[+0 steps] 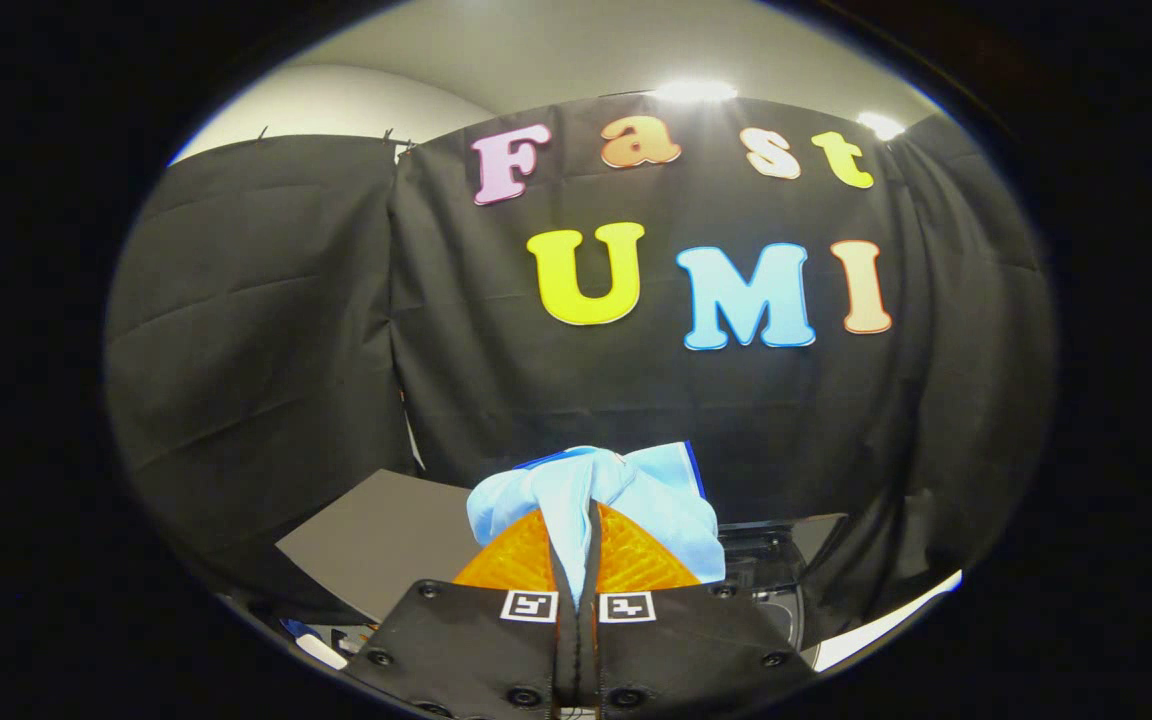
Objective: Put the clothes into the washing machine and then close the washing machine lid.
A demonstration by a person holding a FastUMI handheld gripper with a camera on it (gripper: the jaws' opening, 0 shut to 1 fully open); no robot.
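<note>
1. The wall (pixel 266 330) is the biggest thing here: black cloth hung in soft folds, two panels meeting at a seam, with a pale ceiling and two bright lamps (pixel 694 91) above it.
2. A flat grey lid (pixel 376 540) stands tilted up beyond the tongs on their left side; it is smooth, matte and straight-edged.
3. The washer (pixel 771 575) sits low to the right of the tongs, dark and glossy, with a curved rim. I cannot make out its inside from here.
4. One cloth (pixel 656 500), light blue and soft, with a darker blue hem at the top edge, is bunched into rounded puffs. It sits lifted, clear of the washer, spilling over both sides of the fingertips, with a narrow fold running down between them.
5. The tongs (pixel 586 530) are clenched on that cloth: the two fingers are pressed nearly together with the fold pinched in the slit. Their pads carry a ribbed, ridged texture.
6. Two small square markers (pixel 529 606), one on each finger base, are flat and printed in black and white.
</note>
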